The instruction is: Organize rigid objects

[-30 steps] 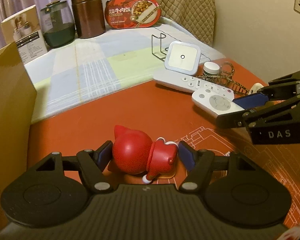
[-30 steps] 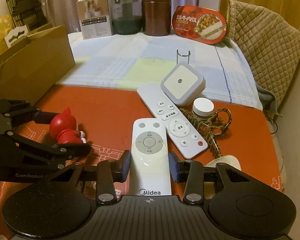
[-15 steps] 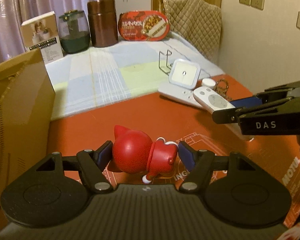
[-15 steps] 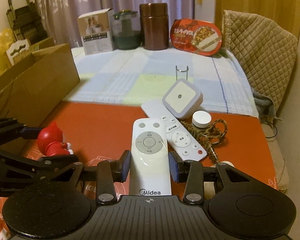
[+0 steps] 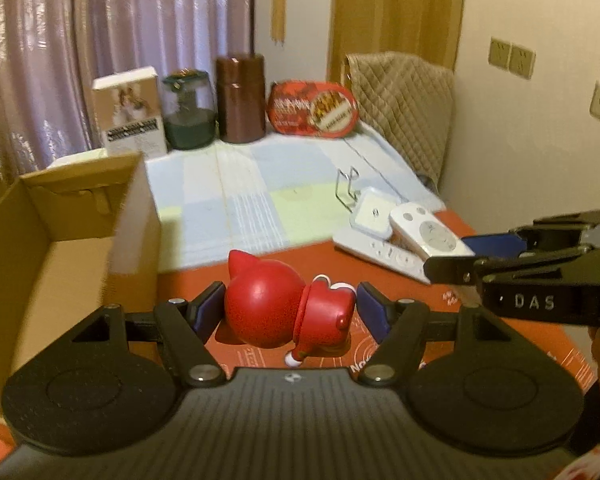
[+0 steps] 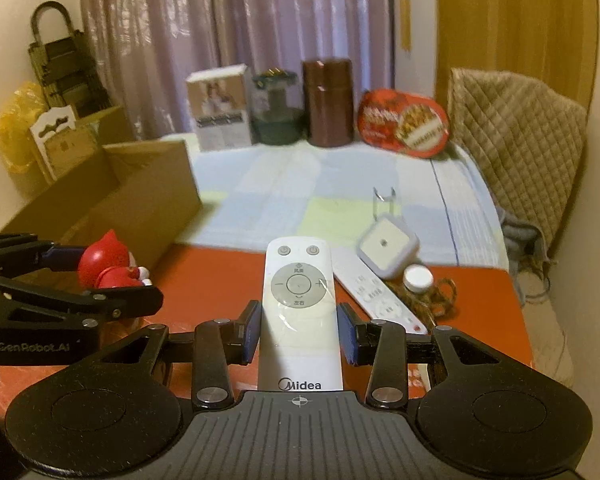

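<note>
red round-headed toy figure [image 5: 284, 312] lying sideways, raised off the mat, white midea remote [image 6: 299, 312] lengthwise, raised too

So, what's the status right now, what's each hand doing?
Left gripper shut on red figurine, lifted. Right gripper shut on Midea remote, lifted. Open cardboard box on the left; nothing in the way.

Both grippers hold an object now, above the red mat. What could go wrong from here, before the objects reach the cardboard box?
1. The left gripper pinches the red figurine on rounded surfaces, so it may slip or rotate out.
2. The right gripper holds the Midea remote near its lower end; the long free end may tilt down or strike the box wall.
3. The two grippers are close together; both heading to the cardboard box may collide.
</note>
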Demonstrator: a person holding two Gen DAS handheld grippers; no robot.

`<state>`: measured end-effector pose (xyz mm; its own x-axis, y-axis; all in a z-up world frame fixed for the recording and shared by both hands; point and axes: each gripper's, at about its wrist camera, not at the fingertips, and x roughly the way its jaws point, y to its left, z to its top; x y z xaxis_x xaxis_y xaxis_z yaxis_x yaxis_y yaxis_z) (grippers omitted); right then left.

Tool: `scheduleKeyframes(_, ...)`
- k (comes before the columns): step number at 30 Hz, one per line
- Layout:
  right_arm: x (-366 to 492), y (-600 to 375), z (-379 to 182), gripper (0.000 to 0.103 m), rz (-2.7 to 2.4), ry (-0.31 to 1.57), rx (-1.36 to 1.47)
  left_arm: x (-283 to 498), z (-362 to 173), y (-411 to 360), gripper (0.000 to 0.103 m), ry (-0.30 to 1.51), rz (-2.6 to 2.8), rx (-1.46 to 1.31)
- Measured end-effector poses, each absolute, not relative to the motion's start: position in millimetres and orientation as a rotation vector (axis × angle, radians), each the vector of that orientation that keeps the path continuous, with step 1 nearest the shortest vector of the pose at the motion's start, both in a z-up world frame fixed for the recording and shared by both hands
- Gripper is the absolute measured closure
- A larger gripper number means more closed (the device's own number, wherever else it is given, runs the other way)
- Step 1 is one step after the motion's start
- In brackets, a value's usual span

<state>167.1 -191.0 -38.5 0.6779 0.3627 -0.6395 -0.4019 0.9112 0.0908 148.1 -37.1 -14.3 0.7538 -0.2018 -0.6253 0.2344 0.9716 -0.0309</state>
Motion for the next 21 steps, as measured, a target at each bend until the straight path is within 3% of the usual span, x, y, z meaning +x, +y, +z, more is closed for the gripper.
scheduleKeyframes(10,149,-124,2,0.066,0.564,0.656,-0.062,127,31,40,0.036,0.631,-0.103,0.045)
scheduleKeyframes(21,162,-24,5,0.066,0.709,0.681,-0.089,131,27,144,0.036,0.68,0.047,0.063)
